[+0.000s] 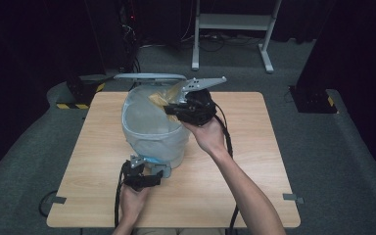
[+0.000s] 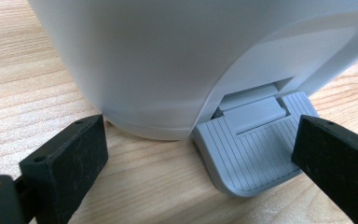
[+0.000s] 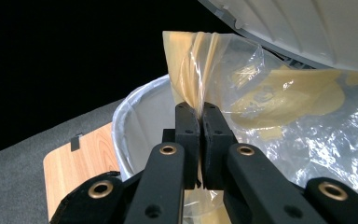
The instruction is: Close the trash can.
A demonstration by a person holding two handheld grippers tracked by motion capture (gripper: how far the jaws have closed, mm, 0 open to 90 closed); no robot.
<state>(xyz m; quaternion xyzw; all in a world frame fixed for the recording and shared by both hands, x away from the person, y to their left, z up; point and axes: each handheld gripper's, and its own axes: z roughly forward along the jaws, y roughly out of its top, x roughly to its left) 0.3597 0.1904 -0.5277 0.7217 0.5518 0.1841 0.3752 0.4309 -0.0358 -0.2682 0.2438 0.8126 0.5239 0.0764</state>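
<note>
A white pedal bin (image 1: 152, 132) lined with clear plastic stands on the wooden table (image 1: 235, 161), its lid (image 1: 149, 77) raised. My right gripper (image 1: 174, 110) hangs over the bin's far right rim, shut on a clear plastic bag (image 1: 162, 98) with yellowish film inside. In the right gripper view the jaws (image 3: 196, 109) pinch the bag's (image 3: 261, 93) gathered edge above the bin's rim (image 3: 121, 112), under the lid (image 3: 307, 28). My left gripper (image 1: 147, 174) sits low at the bin's near foot. Its open jaws (image 2: 198, 135) straddle the grey ribbed pedal (image 2: 251, 149) below the bin wall (image 2: 168, 60).
Bare tabletop lies left, right and in front of the bin. Beyond the table, on grey carpet, stand a white frame's legs (image 1: 230, 29) and black bases with yellow-black tape (image 1: 76, 93). Cables trail from both grippers towards the near edge.
</note>
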